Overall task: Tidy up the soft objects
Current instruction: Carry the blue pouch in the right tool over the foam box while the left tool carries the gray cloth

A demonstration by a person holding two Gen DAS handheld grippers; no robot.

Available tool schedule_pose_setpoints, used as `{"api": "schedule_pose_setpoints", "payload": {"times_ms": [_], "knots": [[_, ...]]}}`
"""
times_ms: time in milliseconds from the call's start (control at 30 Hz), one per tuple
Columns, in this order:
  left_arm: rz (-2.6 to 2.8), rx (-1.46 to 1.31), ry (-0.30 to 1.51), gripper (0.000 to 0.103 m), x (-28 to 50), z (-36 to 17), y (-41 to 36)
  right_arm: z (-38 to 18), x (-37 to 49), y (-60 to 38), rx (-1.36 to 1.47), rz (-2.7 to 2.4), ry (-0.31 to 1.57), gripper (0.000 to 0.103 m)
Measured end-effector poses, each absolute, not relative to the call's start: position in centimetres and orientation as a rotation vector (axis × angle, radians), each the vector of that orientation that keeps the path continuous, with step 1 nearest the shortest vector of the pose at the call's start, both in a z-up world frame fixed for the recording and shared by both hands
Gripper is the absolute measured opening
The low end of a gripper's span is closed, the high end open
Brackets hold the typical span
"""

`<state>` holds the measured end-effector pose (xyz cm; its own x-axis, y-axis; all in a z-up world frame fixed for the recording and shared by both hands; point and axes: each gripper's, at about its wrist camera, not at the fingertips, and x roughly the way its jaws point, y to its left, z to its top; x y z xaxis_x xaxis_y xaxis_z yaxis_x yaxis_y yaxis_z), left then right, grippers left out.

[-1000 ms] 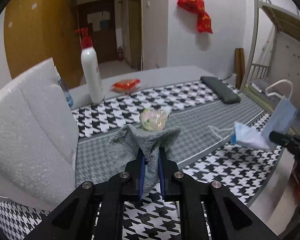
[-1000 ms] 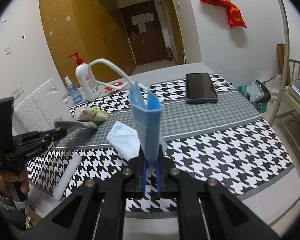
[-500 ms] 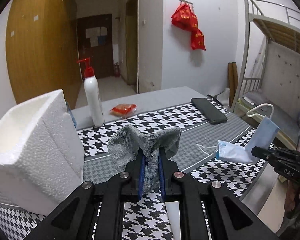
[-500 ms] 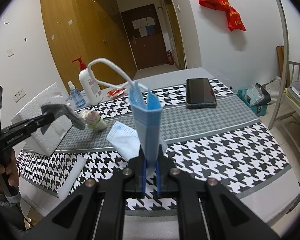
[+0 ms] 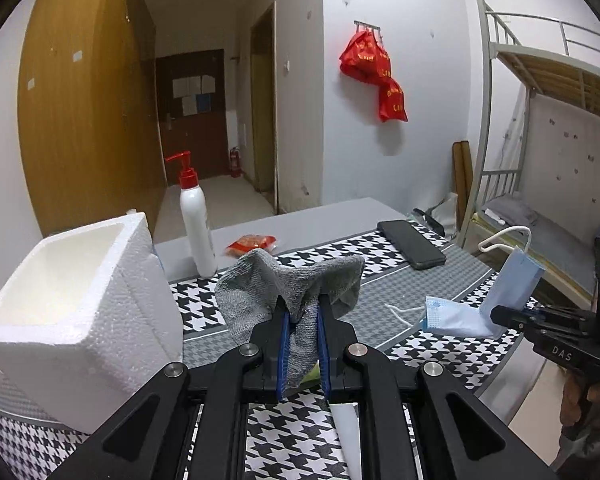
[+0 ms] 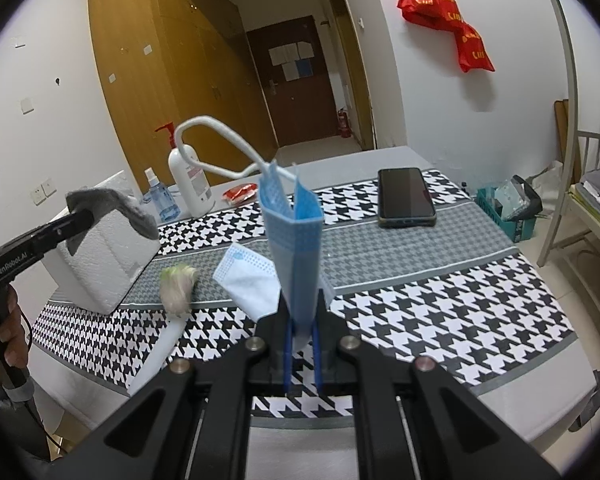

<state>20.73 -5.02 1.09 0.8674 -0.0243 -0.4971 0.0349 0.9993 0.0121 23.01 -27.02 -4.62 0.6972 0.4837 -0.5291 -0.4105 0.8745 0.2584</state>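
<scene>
L gripper (image 5: 303, 320) pinches a grey cloth (image 5: 288, 284), held up in the air w/ its ends flopping over both fingers, just right of the open foam box (image 5: 80, 300) on the table (image 6: 440, 300). R gripper (image 6: 302, 334) pinches a folded blue mask (image 6: 294, 240), upright, ear loop sticking up. A 2nd mask (image 6: 248, 276) lies on the table near a small fuzzy ball (image 6: 177, 286). Behind: pump bottle (image 5: 194, 228), phone (image 6: 406, 197), red packet (image 5: 250, 243).
</scene>
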Motion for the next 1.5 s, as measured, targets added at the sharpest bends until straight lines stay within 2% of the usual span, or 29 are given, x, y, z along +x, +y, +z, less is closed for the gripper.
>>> {"api": "schedule_pose_setpoints", "payload": {"times_ms": [1500], "knots": [[0.113, -0.016, 0.413, 0.013, 11.8, 3.2, 0.1, -0.5, 19.4, -19.2, 0.059, 0.695, 0.514, 0.011]]}}
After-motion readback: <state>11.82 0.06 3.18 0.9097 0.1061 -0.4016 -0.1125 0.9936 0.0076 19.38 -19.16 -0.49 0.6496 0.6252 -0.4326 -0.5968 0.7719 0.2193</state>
